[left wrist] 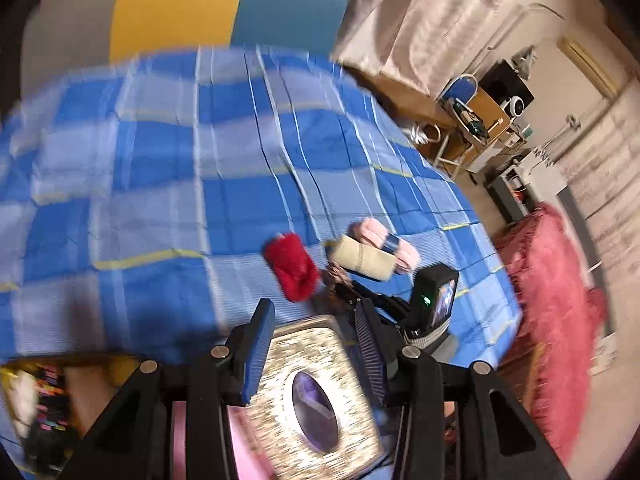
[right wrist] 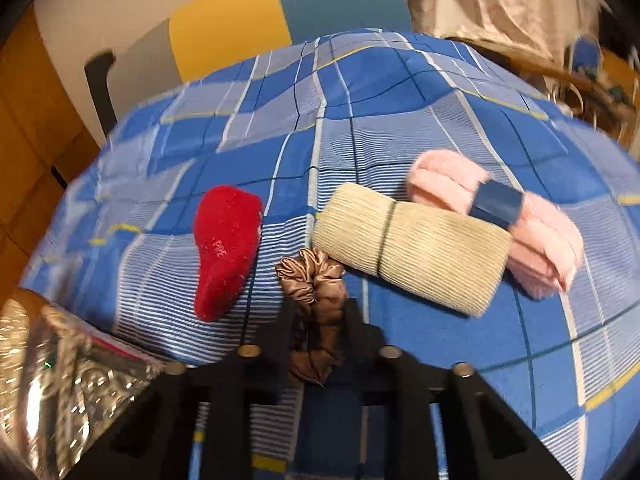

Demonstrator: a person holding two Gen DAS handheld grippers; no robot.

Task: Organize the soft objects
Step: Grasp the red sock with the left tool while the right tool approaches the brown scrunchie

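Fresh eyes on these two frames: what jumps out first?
The blue checked bedspread fills both views. On it, the right gripper is shut on a brown satin scrunchie, between a red fuzzy sock and a beige ribbed roll. The left gripper holds a glittery silver box.

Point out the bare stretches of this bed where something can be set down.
The checked bedspread is bare from the red sock and beige roll up to the headboard, and to the sock's left. Crowded: sock, brown scrunchie, roll and pink fluffy bundle sit together, roll against bundle; silvery box at near-left.
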